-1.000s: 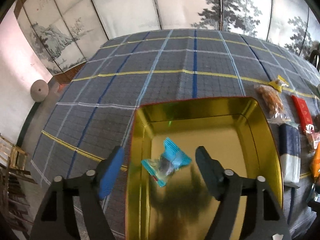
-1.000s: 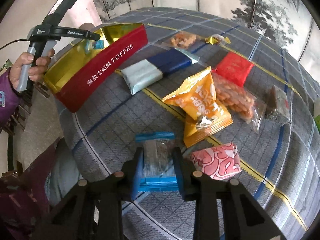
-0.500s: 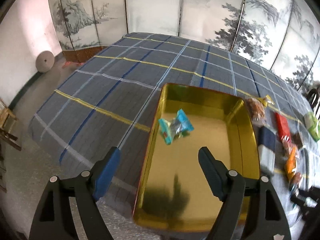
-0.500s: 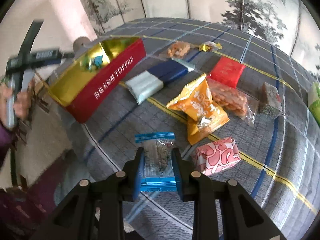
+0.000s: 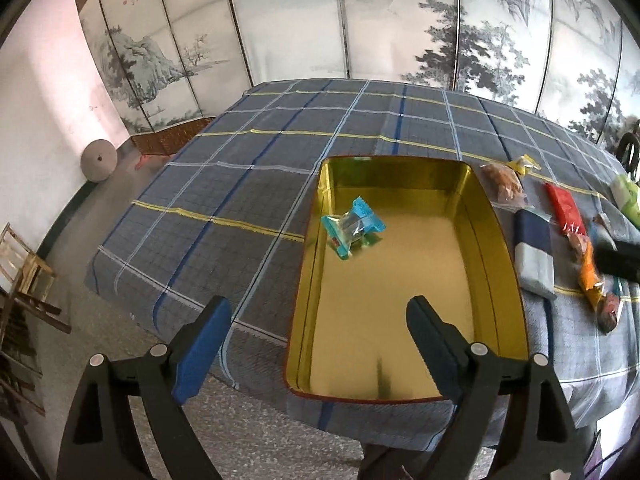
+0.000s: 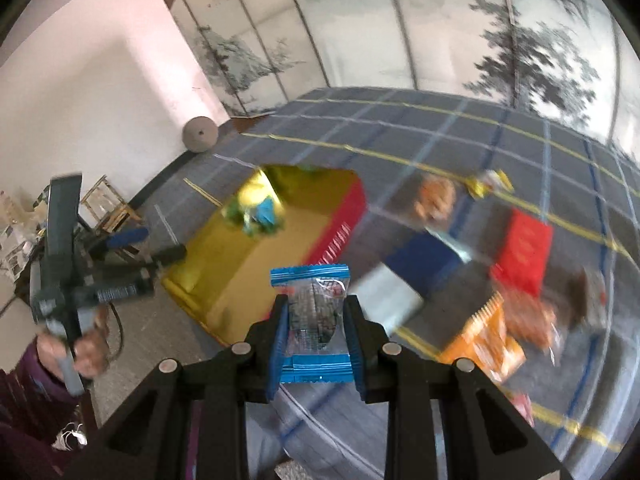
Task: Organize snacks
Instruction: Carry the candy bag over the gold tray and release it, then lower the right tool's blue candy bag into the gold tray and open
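Observation:
A gold-lined tin with red outer walls [image 5: 504,264] [image 6: 340,220] sits at the near edge of the plaid table. One blue-ended clear snack packet [image 5: 352,226] [image 6: 260,212] lies inside it toward the far left. My left gripper [image 5: 316,332] hangs above the tin's near end, its jaws opening with nothing between them. My right gripper [image 6: 316,328] is shut on a second blue-ended snack packet [image 6: 314,312], lifted off the cloth and held upright near the tin's right wall.
Loose snacks lie right of the tin: a navy-and-grey pack [image 5: 534,252] [image 6: 404,276], red pack [image 5: 564,208] [image 6: 524,252], orange bags [image 5: 590,276] [image 6: 488,344], a clear nut bag [image 5: 502,178], a yellow candy [image 5: 524,164]. A hand [image 6: 80,348] holds the left gripper's handle beyond the table edge.
The left gripper backed away from the tin and widened, leaving its packet lying in the tin. The right gripper lifted its packet off the cloth and swung toward the tin.

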`<action>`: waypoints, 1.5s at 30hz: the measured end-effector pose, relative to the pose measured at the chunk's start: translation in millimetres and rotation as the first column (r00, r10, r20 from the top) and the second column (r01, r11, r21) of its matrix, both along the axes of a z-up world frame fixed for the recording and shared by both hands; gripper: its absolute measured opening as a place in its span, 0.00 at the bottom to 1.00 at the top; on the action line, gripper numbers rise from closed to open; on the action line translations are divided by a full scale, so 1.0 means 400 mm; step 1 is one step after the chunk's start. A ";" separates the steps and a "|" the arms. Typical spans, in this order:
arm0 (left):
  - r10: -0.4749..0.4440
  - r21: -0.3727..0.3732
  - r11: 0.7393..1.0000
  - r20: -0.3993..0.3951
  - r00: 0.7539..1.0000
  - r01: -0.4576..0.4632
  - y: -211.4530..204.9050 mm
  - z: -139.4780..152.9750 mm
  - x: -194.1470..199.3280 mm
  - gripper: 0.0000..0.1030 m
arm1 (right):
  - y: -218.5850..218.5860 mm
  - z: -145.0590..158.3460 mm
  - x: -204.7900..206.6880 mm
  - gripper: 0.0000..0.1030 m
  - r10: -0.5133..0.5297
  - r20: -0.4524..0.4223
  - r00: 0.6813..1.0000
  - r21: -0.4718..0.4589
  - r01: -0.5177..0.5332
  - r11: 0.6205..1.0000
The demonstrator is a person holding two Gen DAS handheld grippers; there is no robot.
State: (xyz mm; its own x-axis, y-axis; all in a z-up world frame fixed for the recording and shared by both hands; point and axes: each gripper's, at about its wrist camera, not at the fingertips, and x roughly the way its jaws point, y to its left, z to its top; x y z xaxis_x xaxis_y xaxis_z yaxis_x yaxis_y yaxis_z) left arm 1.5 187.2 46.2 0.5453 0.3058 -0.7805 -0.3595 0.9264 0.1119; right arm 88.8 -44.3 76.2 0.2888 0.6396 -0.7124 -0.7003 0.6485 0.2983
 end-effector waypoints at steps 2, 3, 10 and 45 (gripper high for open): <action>0.003 -0.012 1.000 -0.005 1.000 -0.003 0.008 -0.005 -0.003 0.85 | 0.047 0.011 0.018 0.27 0.015 -0.002 1.000 0.013 -0.015 1.000; 0.005 -0.015 1.000 -0.006 1.000 -0.005 0.011 -0.006 -0.006 0.85 | 0.068 0.015 0.026 0.27 0.021 -0.005 1.000 0.020 -0.021 1.000; 0.025 -0.022 0.999 -0.014 1.000 -0.025 0.051 -0.015 -0.019 0.85 | 0.199 -0.003 0.086 0.27 0.051 -0.047 0.998 0.026 -0.049 0.998; 0.038 -0.053 0.998 -0.075 0.996 -0.042 0.102 -0.063 -0.024 0.85 | 0.430 -0.164 0.256 0.35 -0.130 -0.137 0.982 -0.086 0.119 0.989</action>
